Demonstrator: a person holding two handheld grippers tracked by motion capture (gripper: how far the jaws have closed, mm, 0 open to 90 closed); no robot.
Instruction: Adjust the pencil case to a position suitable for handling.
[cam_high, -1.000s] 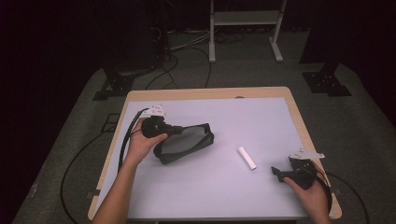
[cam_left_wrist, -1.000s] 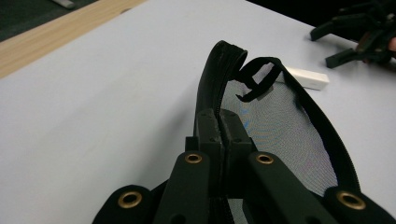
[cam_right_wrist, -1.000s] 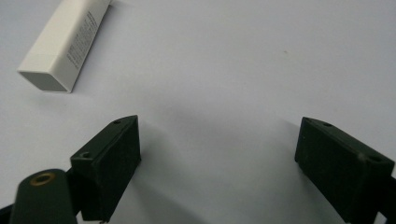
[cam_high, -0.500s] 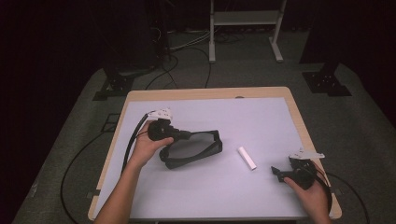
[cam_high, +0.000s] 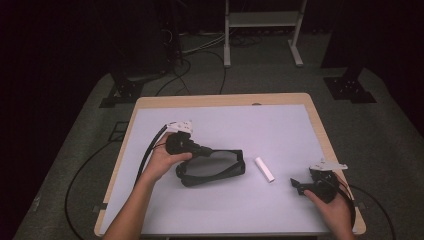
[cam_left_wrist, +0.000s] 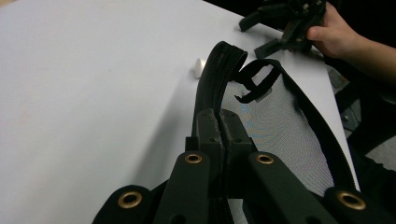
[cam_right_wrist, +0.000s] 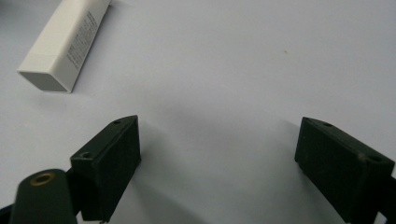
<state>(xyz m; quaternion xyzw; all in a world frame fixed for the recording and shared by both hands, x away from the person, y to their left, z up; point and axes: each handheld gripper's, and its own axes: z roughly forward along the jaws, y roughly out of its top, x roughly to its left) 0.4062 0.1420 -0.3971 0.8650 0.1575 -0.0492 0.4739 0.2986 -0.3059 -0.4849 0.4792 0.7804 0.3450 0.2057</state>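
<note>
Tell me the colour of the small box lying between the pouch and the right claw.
White, with fine dark print on one side; the box shows best in the right gripper view.

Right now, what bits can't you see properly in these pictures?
- White box: far end cut off by the right gripper view's top edge; its print is too small to read.
- Black mesh pouch: near end hidden behind the left gripper in its own view.
- Pouch's inside: too dark in the high view.

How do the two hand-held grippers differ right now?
The left hand-held gripper is shut on the black mesh pouch; the right hand-held gripper is open and holds nothing. The left sits mid-table, the right near the table's edge beside the small white box. Both are black, each held in one hand.
</note>
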